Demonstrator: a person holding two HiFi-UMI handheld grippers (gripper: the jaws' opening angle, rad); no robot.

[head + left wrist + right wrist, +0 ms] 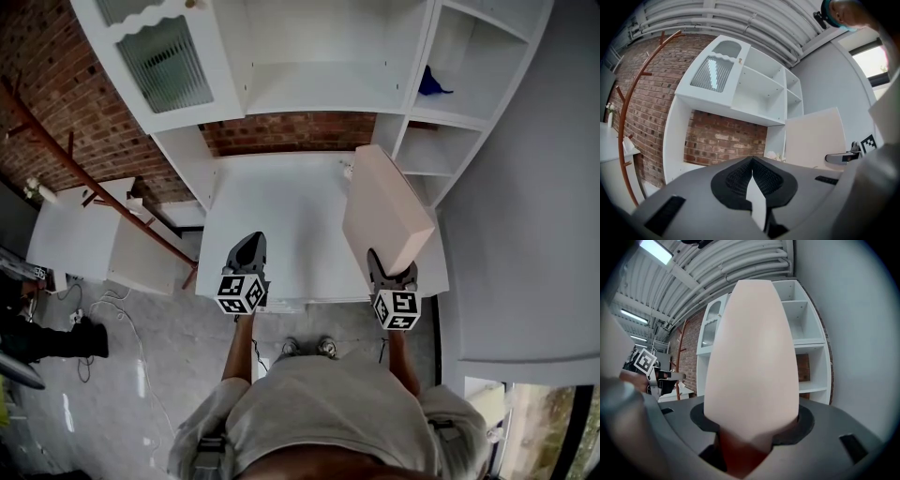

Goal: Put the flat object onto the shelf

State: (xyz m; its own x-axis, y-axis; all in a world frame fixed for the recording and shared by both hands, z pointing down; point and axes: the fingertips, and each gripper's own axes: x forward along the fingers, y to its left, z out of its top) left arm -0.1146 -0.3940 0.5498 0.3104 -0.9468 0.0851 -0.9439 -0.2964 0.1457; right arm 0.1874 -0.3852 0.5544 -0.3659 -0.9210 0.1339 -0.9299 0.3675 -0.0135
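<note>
One white shelf unit (417,70) fills the far side of the head view, its top cut off by the frame edge. It has one ribbed-glass door (169,61) at its left. One white worktop (281,225) lies below its open compartments.

One flat pale-pink box (384,211) stands tilted on edge in front of the unit's right column, off the shelves and above the worktop's right side. It covers part of the lower compartments.

There are two grippers. The right gripper (392,267) has its jaws held apart, clamped on the box's near end, which they partly hide. The left gripper (252,238), before the unit's middle, has its tips together with nothing between them.

One small blue thing (433,84), too small to name, sits in the unit's upper right compartment.
</note>
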